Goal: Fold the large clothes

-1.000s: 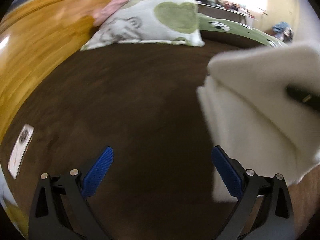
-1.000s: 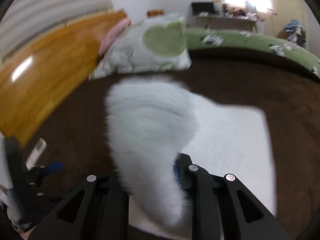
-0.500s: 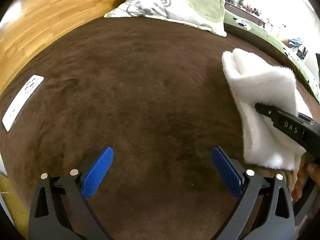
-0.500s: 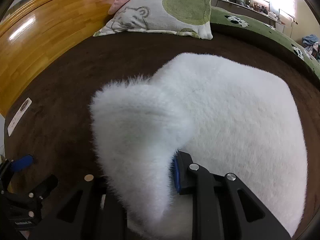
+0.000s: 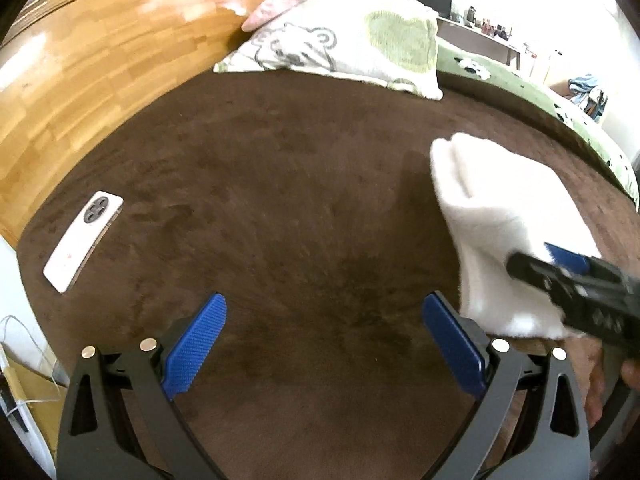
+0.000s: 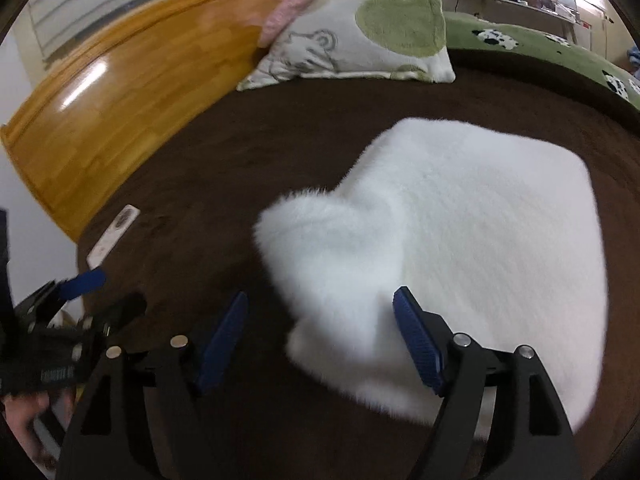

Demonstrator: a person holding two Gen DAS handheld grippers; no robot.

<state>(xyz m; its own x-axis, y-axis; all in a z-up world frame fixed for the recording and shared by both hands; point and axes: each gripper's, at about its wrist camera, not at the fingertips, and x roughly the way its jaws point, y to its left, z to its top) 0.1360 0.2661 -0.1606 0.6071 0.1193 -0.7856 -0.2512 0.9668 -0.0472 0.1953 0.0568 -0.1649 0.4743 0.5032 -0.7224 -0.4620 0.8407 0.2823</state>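
So your fluffy white garment [image 6: 472,240] is lying folded on the brown bedspread [image 5: 288,200], toward the right side of the bed. One folded-over flap bulges up at its near-left corner, right in front of your right gripper [image 6: 320,336].

That right gripper has its jaws spread wide and nothing pinched between them; the fuzzy flap sits in the gap, with the right blue pad just about at the fabric's edge.

Your left gripper [image 5: 324,344] is spread wide too and holds nothing, just hanging over bare brown bedspread, off to the left of the garment.

Further out you've got a white remote [image 5: 84,236] lying on the bedspread near the left edge. A pillow [image 6: 360,32] with a green heart and a bear print rests at the head of the bed against the wooden headboard [image 6: 120,92]. A green blanket [image 6: 540,48] runs along the far side.
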